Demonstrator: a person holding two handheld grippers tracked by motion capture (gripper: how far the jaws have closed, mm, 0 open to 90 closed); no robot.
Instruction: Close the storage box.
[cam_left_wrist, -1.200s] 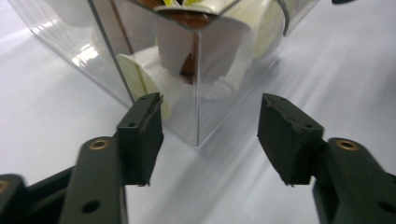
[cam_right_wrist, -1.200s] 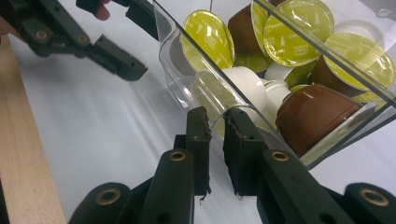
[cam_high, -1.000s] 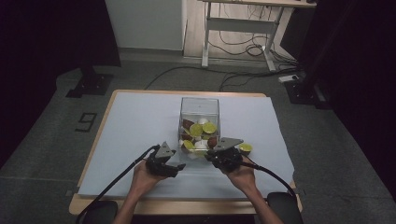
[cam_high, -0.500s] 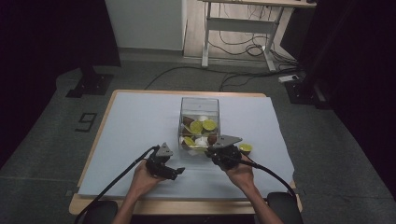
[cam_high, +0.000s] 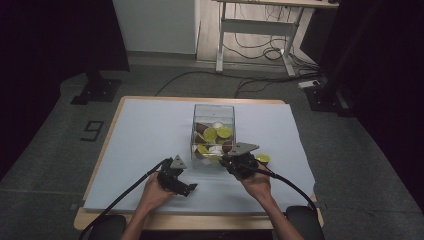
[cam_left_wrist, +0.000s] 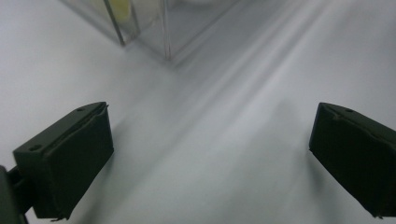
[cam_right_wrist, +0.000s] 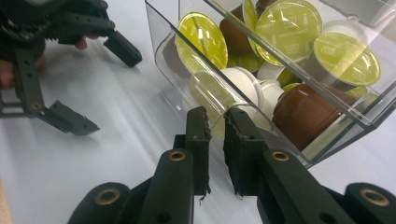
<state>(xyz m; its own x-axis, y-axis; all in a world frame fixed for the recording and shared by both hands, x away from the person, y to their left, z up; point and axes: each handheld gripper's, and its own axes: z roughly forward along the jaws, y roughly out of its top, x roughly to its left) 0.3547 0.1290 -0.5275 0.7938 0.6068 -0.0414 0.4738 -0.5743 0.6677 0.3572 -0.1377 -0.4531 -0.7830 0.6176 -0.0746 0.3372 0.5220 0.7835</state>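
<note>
A clear plastic box (cam_high: 214, 112) of coffee capsules stands mid-table; yellow-green lids (cam_right_wrist: 287, 25), a brown capsule (cam_right_wrist: 303, 114) and white ones lie inside it. My right gripper (cam_high: 233, 163) is at the box's near side, and in the right gripper view it (cam_right_wrist: 215, 123) is shut on the thin clear wall (cam_right_wrist: 187, 51). My left gripper (cam_high: 182, 182) rests to the left in front of the box. Its jaws have just been opening and stand wide apart (cam_left_wrist: 210, 158) over bare cover, nothing between them. The box's corner (cam_left_wrist: 166, 42) is ahead of them. The right gripper view also shows the left gripper (cam_right_wrist: 100, 86).
One yellow-green capsule (cam_high: 262, 158) lies loose on the pale blue table cover (cam_high: 150, 130), just right of my right hand. The wooden table edge (cam_high: 100, 160) runs along the left. Beyond the table stand a desk frame (cam_high: 255, 30) and floor cables (cam_high: 260, 52).
The left gripper's jaws have spread wider. Both hands and the box have stayed in place.
</note>
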